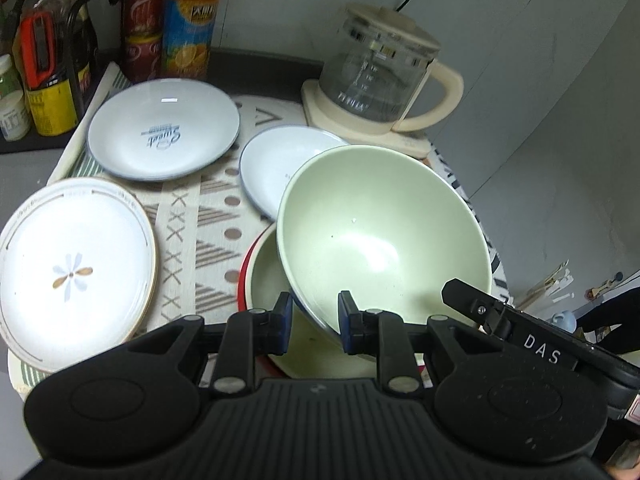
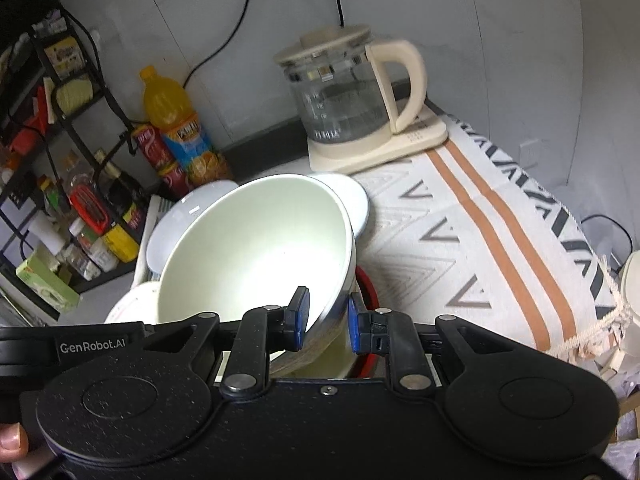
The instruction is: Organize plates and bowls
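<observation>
- Two grippers on 1 bowl rn: left gripper point(image 1: 314, 322) and right gripper point(image 2: 328, 320) each have blue pads either side of the rim of the green bowl point(image 1: 384, 232), clamped on it from opposite sides afaict.
- Green bowl is tilted, lifted at an angle, sitting partly inside/over a second green bowl point(image 1: 266, 280) w/ a red outside, which is on the patterned cloth point(image 1: 208, 216) near the front edge.
- From the right wrist cam the tilted bowl looks washed-out pale, rim pinched btw the pads point(image 2: 300, 312); red rim of the lower bowl peeks out just right of it.
- Behind the bowls: small white plate w/ blue rim point(image 1: 276, 168), partly hidden by the tilted bowl.
- Further left-back: bigger grey-blue plate w/ "Sweet" lettering point(image 1: 164, 130), flat on the cloth, apart from the rest.
- Front left: white plate w/ flower print point(image 1: 74, 272), looks like it's on top of another plate, can't tell how many under it.
- Glass kettle w/ cream handle point(image 1: 376, 68) on its cream base at the back right, cord going up the wall.
- Back left corner: orange juice bottle point(image 1: 190, 20), red cans point(image 1: 142, 24), and a black rack point(image 2: 60, 140) full of sauce bottles + jars.
- Fingertip of a person point(image 2: 10, 440) visible at the bottom-left edge of the right cam.
</observation>
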